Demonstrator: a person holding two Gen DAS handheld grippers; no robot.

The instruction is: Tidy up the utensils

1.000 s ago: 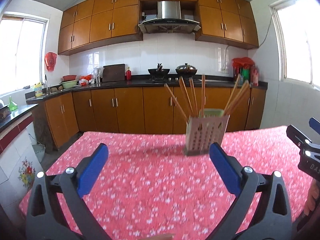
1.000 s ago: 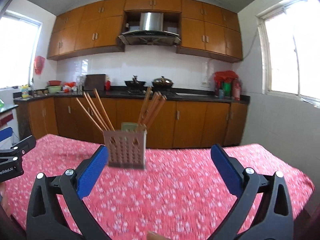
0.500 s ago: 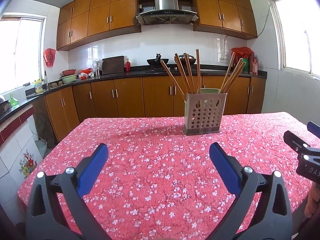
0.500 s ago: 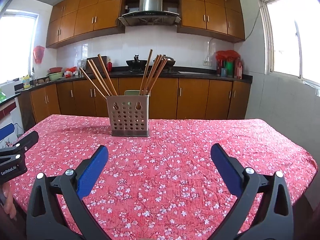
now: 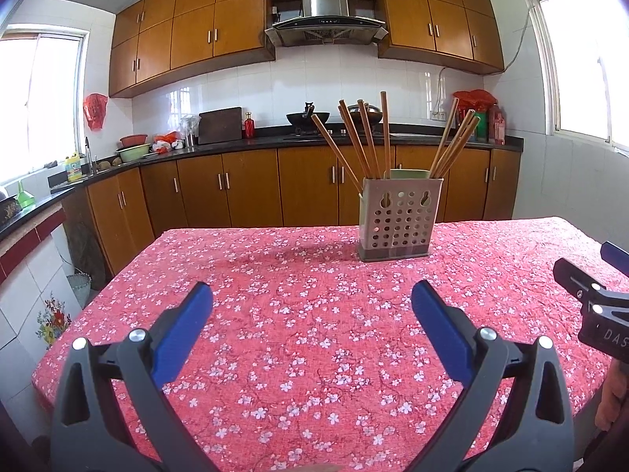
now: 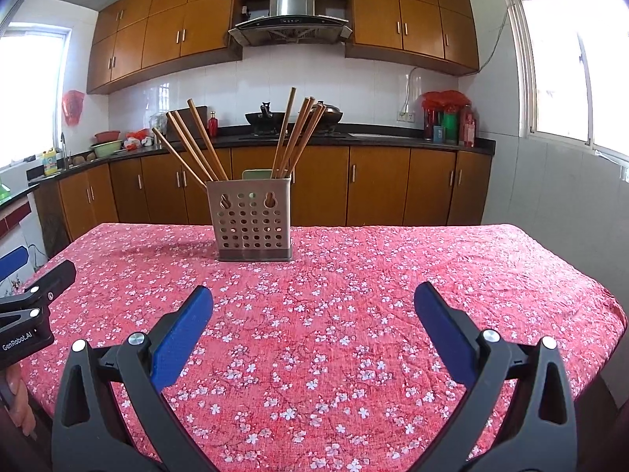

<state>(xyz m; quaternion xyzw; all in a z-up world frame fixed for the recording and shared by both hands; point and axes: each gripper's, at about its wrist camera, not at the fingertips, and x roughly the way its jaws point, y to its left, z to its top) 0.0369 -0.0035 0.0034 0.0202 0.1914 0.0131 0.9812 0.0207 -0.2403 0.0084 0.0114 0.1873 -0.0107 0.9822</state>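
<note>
Partly cut off: right claw (image 5: 613, 275) at left-view edge.

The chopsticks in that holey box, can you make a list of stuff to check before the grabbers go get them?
1. Left gripper open and empty: ok.
2. Right gripper open and empty: ok.
3. Utensil holder standing upright on the tablecloth: ok.
4. Chopsticks sticking out above the rim, fanned into a left bunch and a right bunch with room to grab one: ok.
5. Path between the grippers and the holder free of other things: ok.
6. What the green thing behind the chopsticks inside the holder is: cannot tell.
</note>
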